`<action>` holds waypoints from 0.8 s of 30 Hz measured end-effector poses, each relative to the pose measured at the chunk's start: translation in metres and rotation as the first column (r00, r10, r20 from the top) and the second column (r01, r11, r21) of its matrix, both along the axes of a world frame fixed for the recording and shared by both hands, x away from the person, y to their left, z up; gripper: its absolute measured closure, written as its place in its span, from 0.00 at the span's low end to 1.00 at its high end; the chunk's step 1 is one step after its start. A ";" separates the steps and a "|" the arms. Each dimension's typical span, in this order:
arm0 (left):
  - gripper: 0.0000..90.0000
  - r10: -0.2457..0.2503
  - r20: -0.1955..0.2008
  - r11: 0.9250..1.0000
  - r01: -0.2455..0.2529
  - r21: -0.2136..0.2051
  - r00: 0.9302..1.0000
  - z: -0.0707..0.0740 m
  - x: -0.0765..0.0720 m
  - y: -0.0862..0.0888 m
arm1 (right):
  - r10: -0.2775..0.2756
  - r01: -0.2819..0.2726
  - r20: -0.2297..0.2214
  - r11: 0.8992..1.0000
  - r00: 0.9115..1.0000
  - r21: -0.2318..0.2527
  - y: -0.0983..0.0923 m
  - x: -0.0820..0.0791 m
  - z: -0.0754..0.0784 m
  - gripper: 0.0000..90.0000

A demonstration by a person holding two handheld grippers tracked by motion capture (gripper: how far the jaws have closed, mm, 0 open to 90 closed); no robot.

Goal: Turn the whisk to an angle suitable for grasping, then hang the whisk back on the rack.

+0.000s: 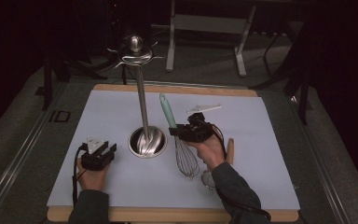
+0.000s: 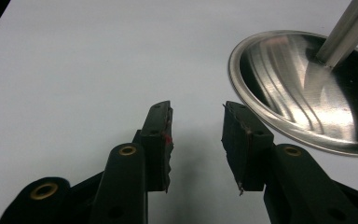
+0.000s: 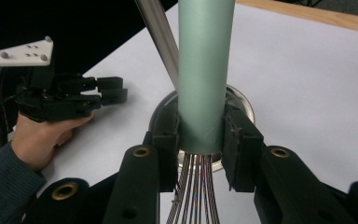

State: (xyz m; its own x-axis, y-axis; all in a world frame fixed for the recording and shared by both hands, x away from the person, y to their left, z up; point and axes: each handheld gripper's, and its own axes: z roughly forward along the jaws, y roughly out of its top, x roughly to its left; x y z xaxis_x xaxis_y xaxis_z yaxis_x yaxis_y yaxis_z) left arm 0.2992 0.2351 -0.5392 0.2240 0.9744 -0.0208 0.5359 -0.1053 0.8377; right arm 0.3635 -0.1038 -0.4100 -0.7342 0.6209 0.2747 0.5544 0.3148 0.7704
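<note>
Left gripper idle, right gripper gripping a whisk.

The left gripper (image 1: 108,150) rests on the white mat (image 1: 107,109), jaws parted around nothing, just beside the steel stand (image 1: 145,140). Right of the stand, the right gripper (image 1: 175,130) clamps the whisk (image 1: 181,144) by its green handle, wires down.

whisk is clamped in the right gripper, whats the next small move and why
Probably lift the whisk higher and carry it toward the hooks atop the stand. The right gripper is shut on its green handle, wires hanging down, while the left gripper rests open beside the stand's base.
</note>
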 end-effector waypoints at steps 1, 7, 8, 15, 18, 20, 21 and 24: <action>0.70 0.000 0.000 1.000 0.000 0.000 1.000 0.000 0.000 0.000 | 0.000 0.000 0.000 1.000 1.000 0.000 0.000 0.000 0.000 0.77; 0.70 0.001 0.001 1.000 -0.001 -0.004 1.000 0.000 0.000 0.000 | 0.006 -0.006 0.018 1.000 1.000 0.015 0.000 -0.003 0.004 0.77; 0.70 0.000 0.000 1.000 0.000 -0.004 1.000 0.000 0.000 0.000 | 0.008 -0.008 0.023 1.000 1.000 0.015 0.000 -0.003 0.005 0.77; 0.70 0.003 0.001 1.000 -0.003 -0.004 1.000 0.000 0.000 0.000 | 0.013 -0.014 0.032 1.000 0.999 0.023 0.000 -0.005 0.007 0.77; 0.70 0.002 -0.001 1.000 -0.002 -0.002 1.000 0.000 0.000 0.000 | 0.011 -0.012 0.043 0.999 0.999 0.036 -0.003 -0.007 0.010 0.77; 0.70 0.002 0.000 1.000 -0.002 -0.003 1.000 0.000 0.000 0.000 | 0.010 -0.013 0.055 0.999 0.998 0.044 -0.004 -0.008 0.012 0.77; 0.70 0.002 0.001 1.000 -0.002 -0.004 1.000 0.000 0.000 0.000 | 0.009 -0.011 0.059 0.999 0.998 0.047 -0.004 -0.009 0.012 0.77; 0.70 0.002 0.004 1.000 -0.002 -0.006 1.000 0.000 0.000 0.000 | 0.007 -0.010 0.067 0.999 0.998 0.053 -0.005 -0.009 0.013 0.77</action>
